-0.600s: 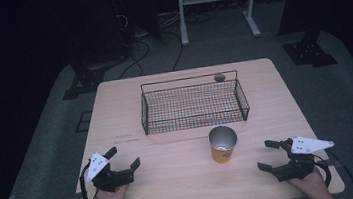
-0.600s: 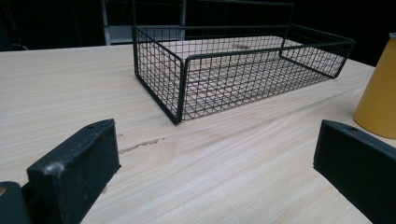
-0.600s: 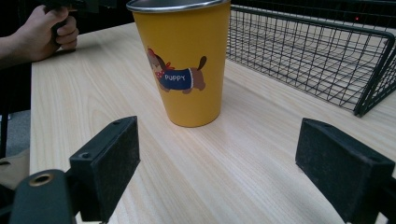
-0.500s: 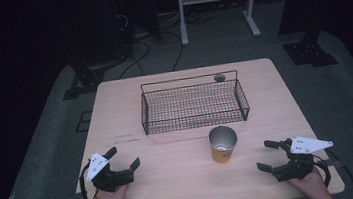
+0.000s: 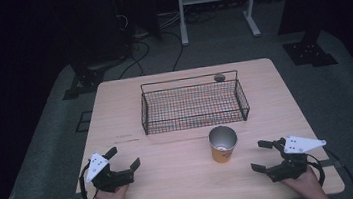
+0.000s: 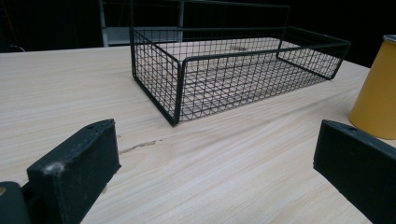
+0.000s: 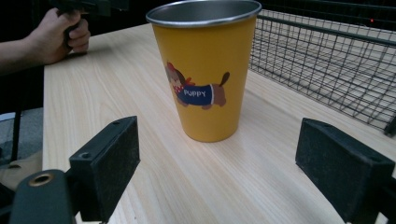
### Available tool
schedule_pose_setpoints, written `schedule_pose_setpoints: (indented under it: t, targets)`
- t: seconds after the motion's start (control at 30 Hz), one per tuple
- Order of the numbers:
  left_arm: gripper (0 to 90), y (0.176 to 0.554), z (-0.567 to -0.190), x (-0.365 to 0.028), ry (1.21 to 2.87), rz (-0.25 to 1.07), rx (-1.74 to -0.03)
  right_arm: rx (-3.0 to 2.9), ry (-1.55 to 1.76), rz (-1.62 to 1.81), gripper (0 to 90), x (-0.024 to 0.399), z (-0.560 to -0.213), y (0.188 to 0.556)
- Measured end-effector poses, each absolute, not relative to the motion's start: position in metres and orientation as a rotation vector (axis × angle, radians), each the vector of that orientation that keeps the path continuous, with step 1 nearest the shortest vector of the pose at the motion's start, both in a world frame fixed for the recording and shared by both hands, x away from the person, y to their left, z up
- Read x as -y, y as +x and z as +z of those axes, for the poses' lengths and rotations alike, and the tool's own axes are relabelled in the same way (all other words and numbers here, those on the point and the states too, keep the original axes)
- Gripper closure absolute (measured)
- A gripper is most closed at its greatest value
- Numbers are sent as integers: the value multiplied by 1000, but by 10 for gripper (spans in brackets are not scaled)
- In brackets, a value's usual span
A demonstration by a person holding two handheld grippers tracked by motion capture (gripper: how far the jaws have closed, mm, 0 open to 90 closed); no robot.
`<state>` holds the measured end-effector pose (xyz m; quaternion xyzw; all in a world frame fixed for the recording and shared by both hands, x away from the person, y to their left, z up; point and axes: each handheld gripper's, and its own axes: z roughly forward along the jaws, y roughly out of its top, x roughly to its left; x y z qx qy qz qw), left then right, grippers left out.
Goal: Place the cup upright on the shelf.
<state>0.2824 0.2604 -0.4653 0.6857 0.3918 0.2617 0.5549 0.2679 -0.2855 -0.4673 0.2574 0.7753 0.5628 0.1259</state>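
High view: pale wooden table [image 5: 183,179], seemingly dark room.

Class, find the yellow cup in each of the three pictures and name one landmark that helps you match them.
High view: the yellow cup stands upright on the table, right of centre, just in front of the wire basket.
Left gripper view: the cup sits at the right edge, cut off by the frame.
Right gripper view: the cup stands centre, straight ahead between the open fingers.
Shared landmark: the wire basket behind the cup.
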Motion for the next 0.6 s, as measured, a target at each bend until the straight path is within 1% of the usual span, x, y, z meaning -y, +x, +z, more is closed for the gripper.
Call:
schedule_pose_setpoints:
  t: [0.6]
  targets:
    - [0, 282, -465, -260, 1622, 619, -928, -2296, 709, 1637, 127, 265, -454, 282]
